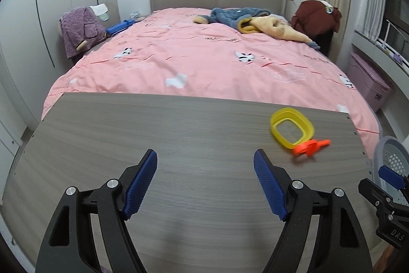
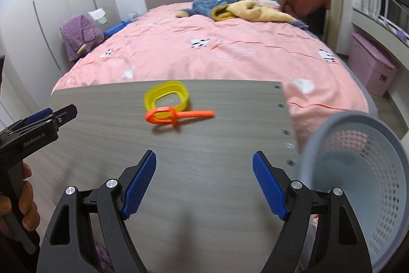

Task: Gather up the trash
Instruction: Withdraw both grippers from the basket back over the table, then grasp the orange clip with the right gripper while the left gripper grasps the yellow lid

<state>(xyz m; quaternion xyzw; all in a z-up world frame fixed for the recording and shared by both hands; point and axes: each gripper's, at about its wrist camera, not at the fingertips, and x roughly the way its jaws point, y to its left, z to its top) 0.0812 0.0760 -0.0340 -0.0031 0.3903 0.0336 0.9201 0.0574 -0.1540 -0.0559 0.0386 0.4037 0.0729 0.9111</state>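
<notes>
A grey wood-grain tabletop (image 2: 179, 170) stands at the foot of a bed with a pink printed cover (image 2: 204, 53). On the tabletop lie a yellow rounded plastic ring (image 2: 167, 99) and, touching its near edge, an orange plastic clip with a long handle (image 2: 176, 117). A pale blue perforated plastic basket (image 2: 363, 186) stands just off the tabletop's right edge; what shows of its inside holds nothing. The left tool (image 1: 205, 183) and the right tool (image 2: 204, 183) both hover over bare tabletop, blue-padded jaws spread wide, gripping nothing.
</notes>
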